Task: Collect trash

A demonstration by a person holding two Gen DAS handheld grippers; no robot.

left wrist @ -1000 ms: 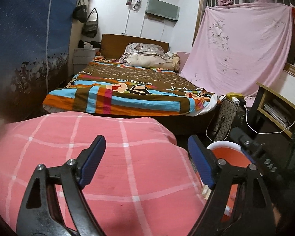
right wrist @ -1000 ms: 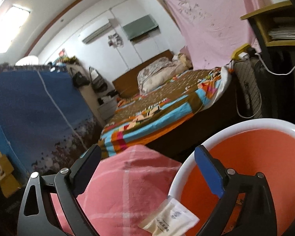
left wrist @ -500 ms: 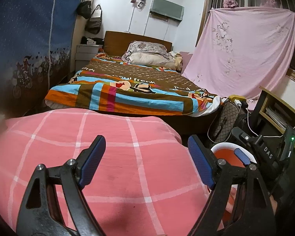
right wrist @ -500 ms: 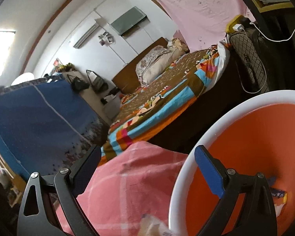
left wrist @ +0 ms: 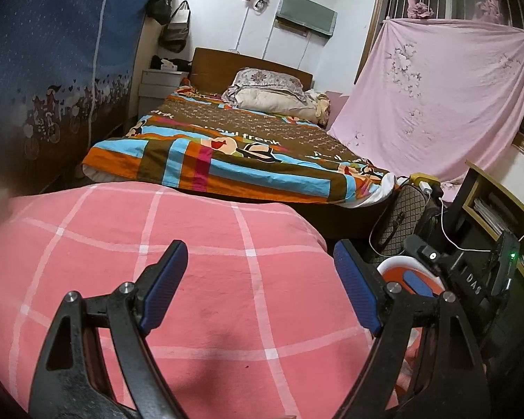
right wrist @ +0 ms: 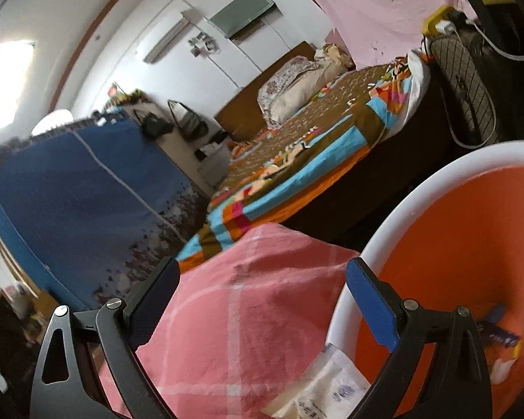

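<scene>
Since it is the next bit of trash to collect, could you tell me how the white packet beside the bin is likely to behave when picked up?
The white packet looks flat and thin, so it is probably light and floppy. Its surface seems like smooth film, so it may slip between pads. It lies on the soft pink checked cloth against the bin's white rim, so pushing it would likely slide it rather than roll it.

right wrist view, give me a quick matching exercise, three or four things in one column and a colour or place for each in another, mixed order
Things:
1. bin
2. checked cloth
3. white packet
4. right gripper

Descriptions:
A. pink with pale lines
B. open, nothing between the blue pads
C. orange inside, white rim
D. lying at the bin's rim

Pairs: 1-C, 2-A, 3-D, 4-B
</scene>
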